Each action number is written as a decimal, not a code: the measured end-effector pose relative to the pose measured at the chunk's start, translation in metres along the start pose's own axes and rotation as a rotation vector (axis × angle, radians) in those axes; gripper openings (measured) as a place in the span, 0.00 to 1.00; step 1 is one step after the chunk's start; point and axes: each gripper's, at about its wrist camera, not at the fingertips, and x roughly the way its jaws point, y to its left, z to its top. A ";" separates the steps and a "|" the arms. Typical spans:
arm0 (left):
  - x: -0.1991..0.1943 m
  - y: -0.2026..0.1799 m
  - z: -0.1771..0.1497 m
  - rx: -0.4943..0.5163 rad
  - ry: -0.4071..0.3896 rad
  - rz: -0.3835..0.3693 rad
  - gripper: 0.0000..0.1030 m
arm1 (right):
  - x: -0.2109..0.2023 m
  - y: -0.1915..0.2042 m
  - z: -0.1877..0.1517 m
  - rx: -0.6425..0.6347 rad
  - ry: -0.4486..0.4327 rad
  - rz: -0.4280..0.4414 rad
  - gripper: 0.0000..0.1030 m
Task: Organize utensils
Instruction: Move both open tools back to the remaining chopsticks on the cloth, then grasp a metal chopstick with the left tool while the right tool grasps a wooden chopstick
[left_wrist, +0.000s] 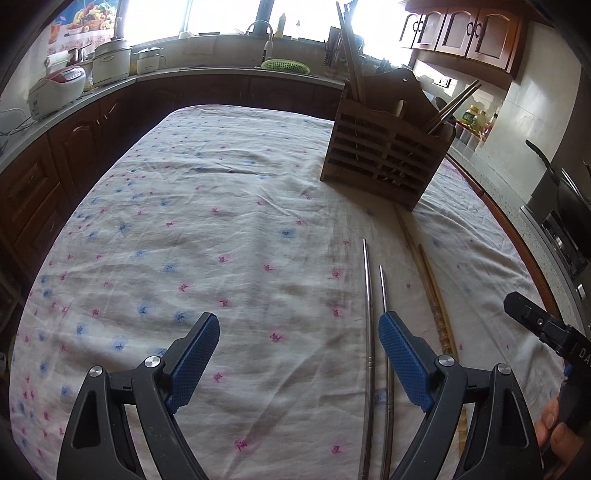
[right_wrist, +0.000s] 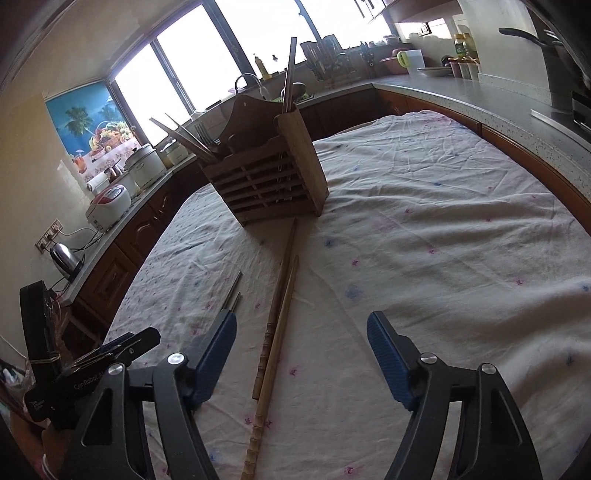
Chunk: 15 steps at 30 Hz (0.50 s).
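On the flowered cloth (left_wrist: 207, 229), near the front edge, two steel chopsticks (left_wrist: 369, 332) lie side by side, with two wooden chopsticks (right_wrist: 280, 295) just to their right. Beyond them stands the slatted wooden holder (left_wrist: 384, 151), already bearing a few utensils. Both the left gripper (left_wrist: 299, 354) and the right gripper (right_wrist: 301, 354) hang open, holding nothing. Each seems best lowered astride its pair, closing on both sticks together near the thick ends. Dark cabinets, a sink and bright windows ring the table.

Metal chopsticks (left_wrist: 373, 332) lie left of wooden chopsticks (right_wrist: 275, 332), before the holder (right_wrist: 266, 181)
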 end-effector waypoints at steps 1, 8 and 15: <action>0.002 -0.001 0.001 0.003 0.004 -0.001 0.86 | 0.004 0.001 0.001 -0.005 0.011 -0.001 0.63; 0.017 -0.006 0.013 0.016 0.019 -0.021 0.86 | 0.038 0.009 0.008 -0.039 0.086 -0.007 0.46; 0.043 -0.020 0.026 0.081 0.048 -0.015 0.84 | 0.075 0.014 0.013 -0.075 0.167 -0.034 0.29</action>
